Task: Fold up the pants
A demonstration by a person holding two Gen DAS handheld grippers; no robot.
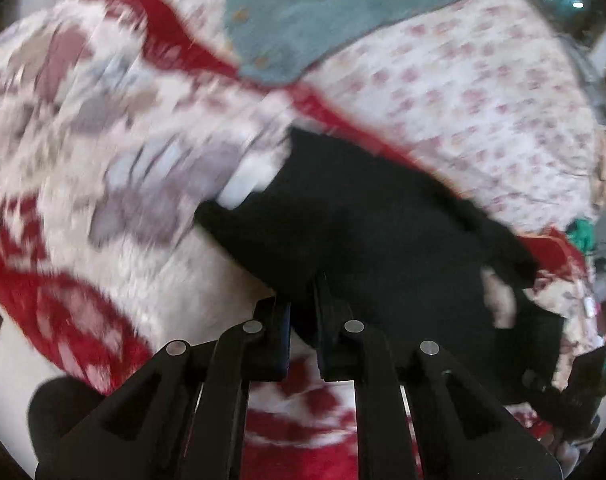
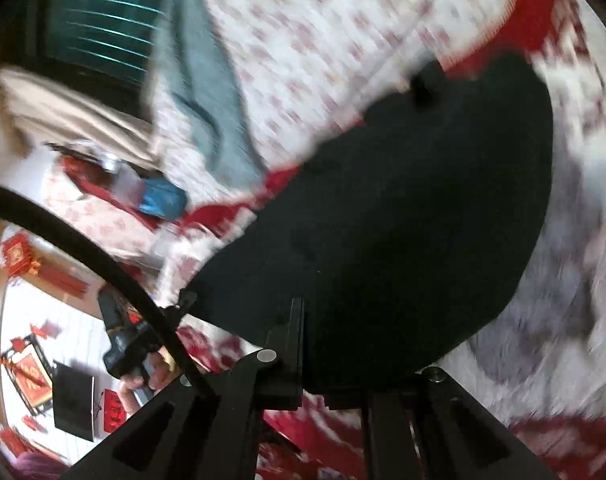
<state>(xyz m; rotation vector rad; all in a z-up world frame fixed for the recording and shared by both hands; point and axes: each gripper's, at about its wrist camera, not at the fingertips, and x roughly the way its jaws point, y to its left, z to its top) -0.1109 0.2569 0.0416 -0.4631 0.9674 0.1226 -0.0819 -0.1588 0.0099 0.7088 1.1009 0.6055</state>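
Note:
The black pants (image 1: pixel 367 216) hang lifted over a bed, blurred by motion. In the left wrist view my left gripper (image 1: pixel 303 300) is shut on an edge of the black cloth. In the right wrist view the pants (image 2: pixel 403 216) fill the middle, and my right gripper (image 2: pixel 323 328) is shut on their near edge; its right finger is hidden behind the cloth. The other gripper (image 2: pixel 131 344) and the hand holding it show at the lower left of the right wrist view.
Under the pants lies a red and white patterned blanket (image 1: pixel 83 152) and a floral white sheet (image 1: pixel 483 92). A grey-blue garment (image 1: pixel 303 20) lies at the far side. A black cable (image 2: pixel 83 248) crosses the right wrist view.

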